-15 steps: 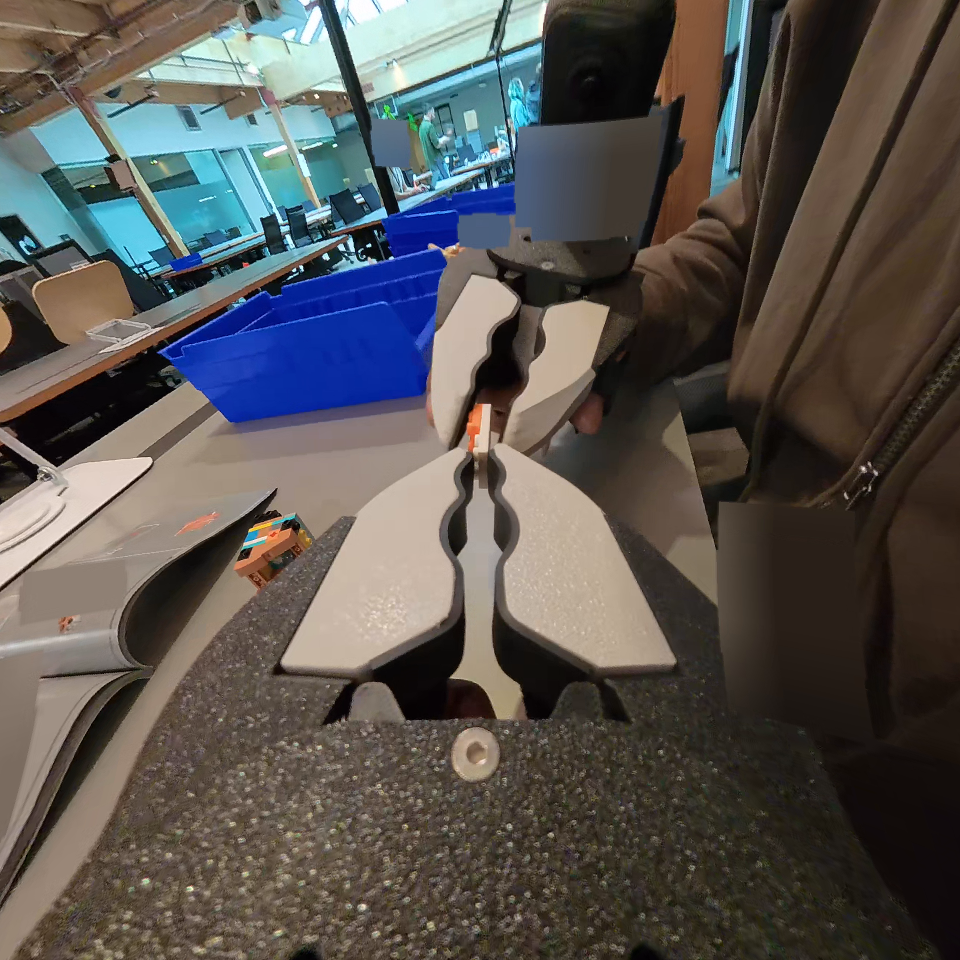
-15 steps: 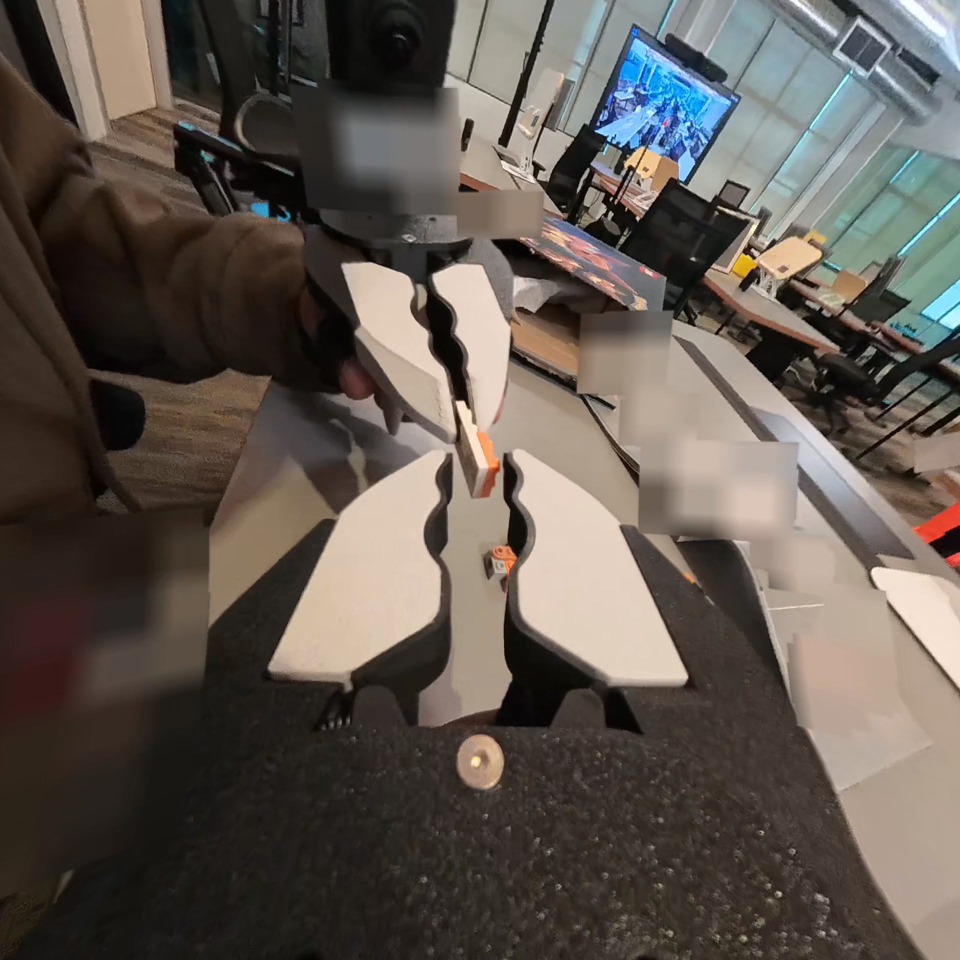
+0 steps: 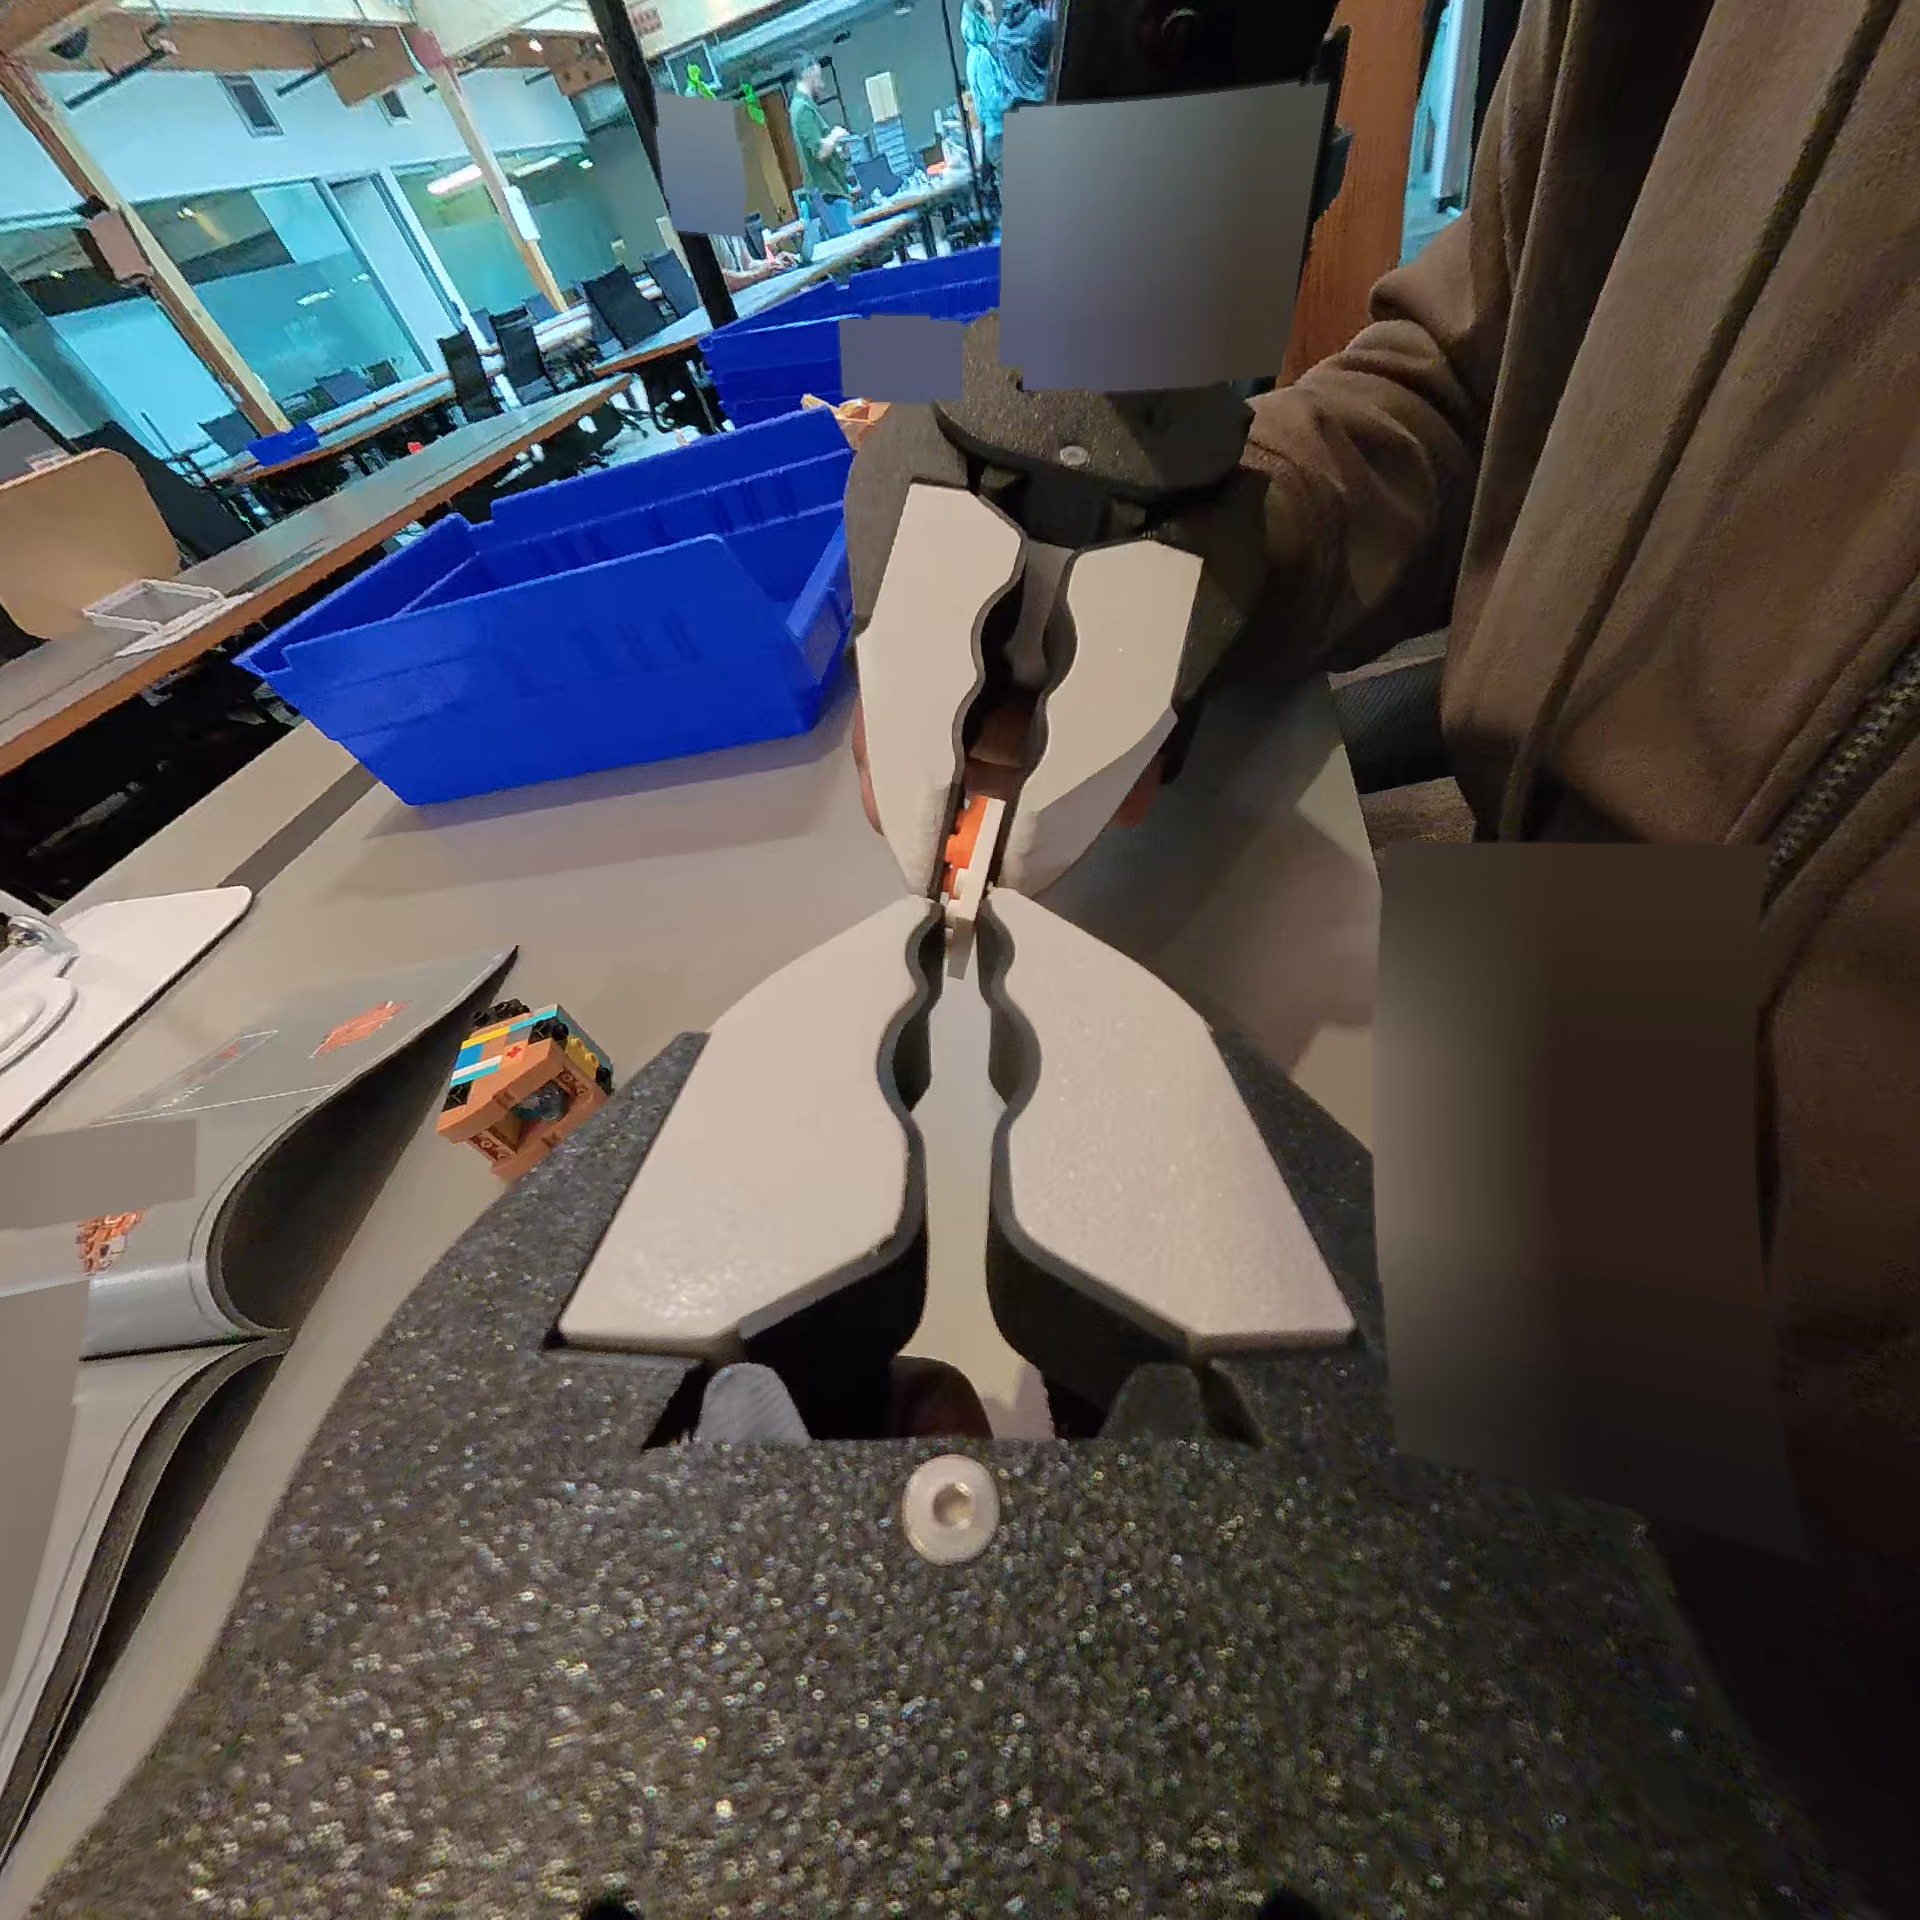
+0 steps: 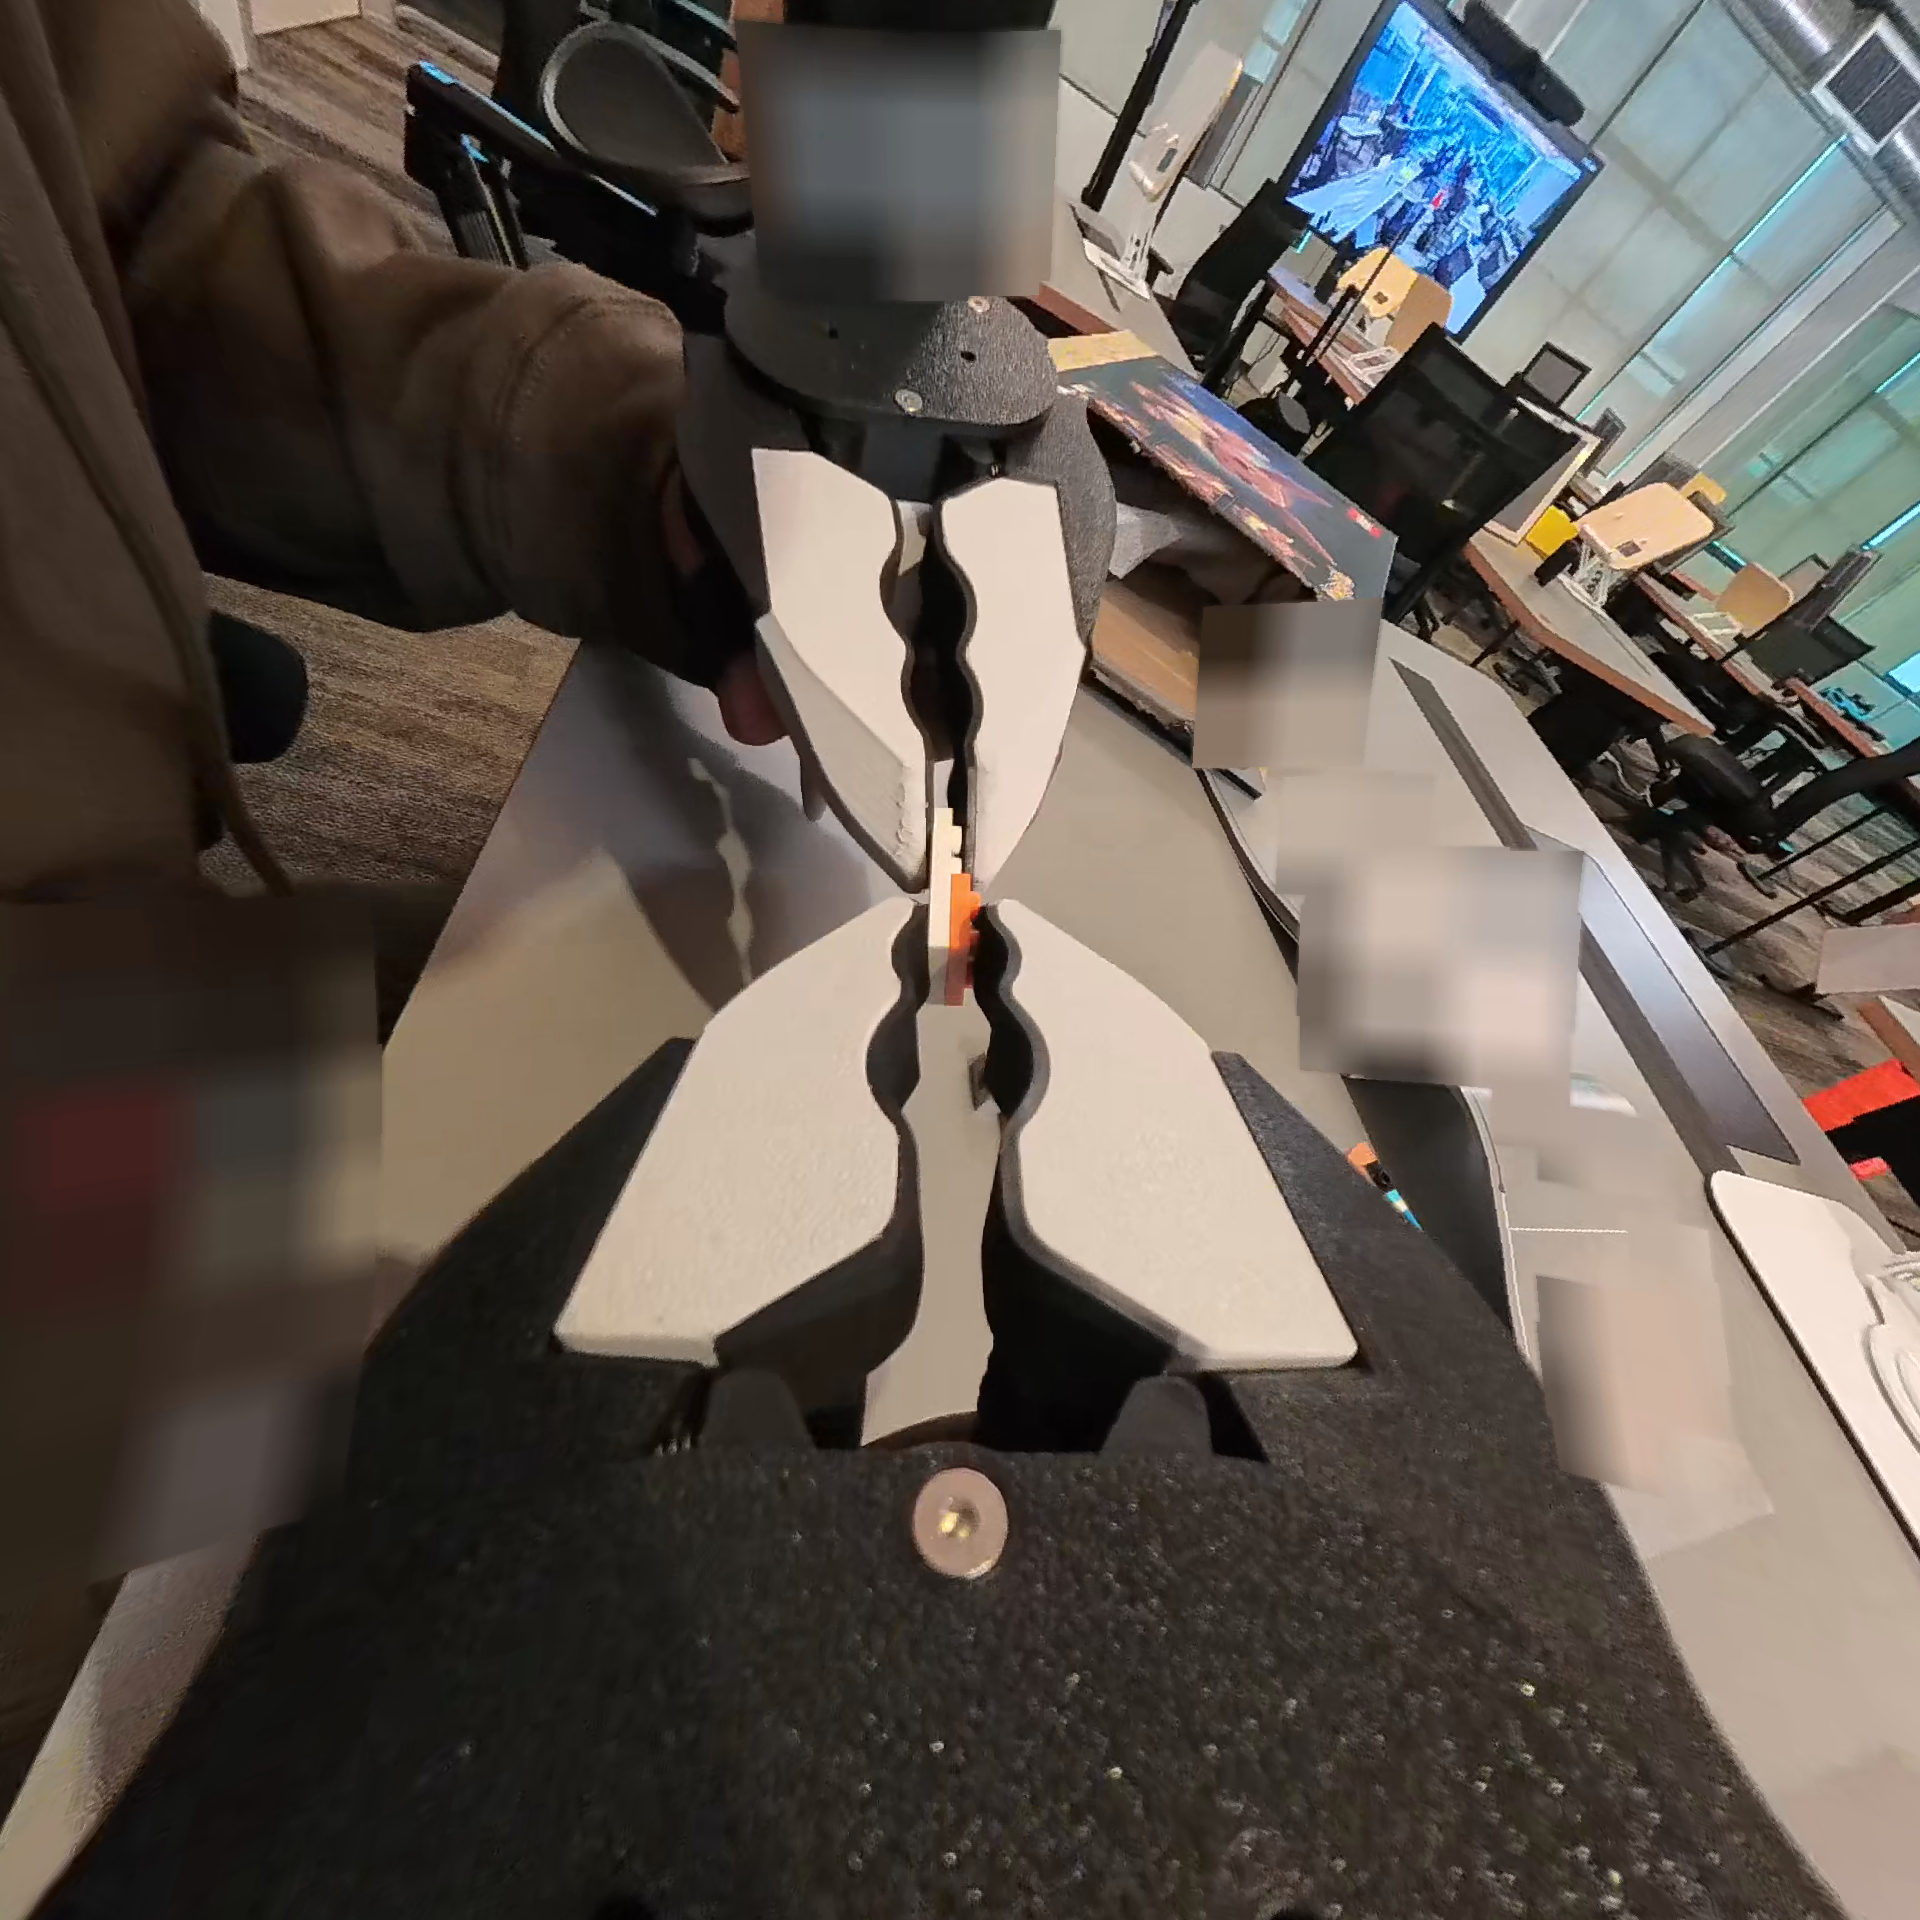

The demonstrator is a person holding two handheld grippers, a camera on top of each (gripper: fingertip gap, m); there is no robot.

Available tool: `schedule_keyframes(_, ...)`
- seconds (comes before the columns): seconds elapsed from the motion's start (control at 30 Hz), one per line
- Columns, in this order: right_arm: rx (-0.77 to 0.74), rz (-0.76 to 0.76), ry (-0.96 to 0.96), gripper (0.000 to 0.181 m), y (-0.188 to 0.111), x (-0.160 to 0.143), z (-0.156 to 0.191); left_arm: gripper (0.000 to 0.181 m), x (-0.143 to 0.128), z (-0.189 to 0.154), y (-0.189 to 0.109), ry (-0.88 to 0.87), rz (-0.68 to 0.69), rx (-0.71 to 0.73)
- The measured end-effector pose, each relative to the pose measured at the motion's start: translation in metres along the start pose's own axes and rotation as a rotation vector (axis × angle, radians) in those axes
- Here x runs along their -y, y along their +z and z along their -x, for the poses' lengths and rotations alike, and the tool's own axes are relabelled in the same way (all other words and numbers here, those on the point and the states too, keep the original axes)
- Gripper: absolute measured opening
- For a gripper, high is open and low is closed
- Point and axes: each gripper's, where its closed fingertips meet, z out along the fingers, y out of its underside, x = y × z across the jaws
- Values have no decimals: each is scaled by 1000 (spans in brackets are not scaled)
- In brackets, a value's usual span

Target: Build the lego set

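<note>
The left gripper (image 3: 961, 920) and right gripper (image 4: 951, 914) meet tip to tip above the grey bench (image 3: 623, 883) — both narrowed onto one small white-and-orange lego plate stack (image 3: 966, 873), pinched from opposite ends. A partly built tan, black and multicoloured lego model (image 3: 525, 1086) rests on the bench beside an open grey instruction booklet (image 3: 239, 1122); a blue plastic bin (image 3: 561, 644) stands farther back.

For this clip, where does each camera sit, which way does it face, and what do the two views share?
Left wrist view: rides the left gripper, facing the right gripper, blue bin and the person's brown sleeve.
Right wrist view: rides the right gripper, facing the left gripper, a sleeve and the grey table.
Shared: the white-and-orange lego piece between both tips.
</note>
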Motion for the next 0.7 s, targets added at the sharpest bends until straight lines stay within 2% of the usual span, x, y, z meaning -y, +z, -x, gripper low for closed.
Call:
schedule_keyframes(0.17, -42, -47, 128, 11, 2, -1, -10, 5, 0, 8, 0, 51, 6, 57)
schedule_keyframes(0.27, -99, -6, 88, 32, 0, -9, -17, 5, 2, 9, -1, 131, -5, 74)
schedule_keyframes(0.33, -116, 5, 22, 35, -1, -12, -17, 5, 5, 9, -2, 217, -11, 85)
schedule_keyframes(0.53, -176, 72, -333, 31, -1, -15, -20, 5, 8, 11, 2, 447, 42, 54)
schedule_keyframes(0.7, -215, 66, -442, 24, -2, -10, -29, 5, 2, 19, 9, 545, 118, 35)
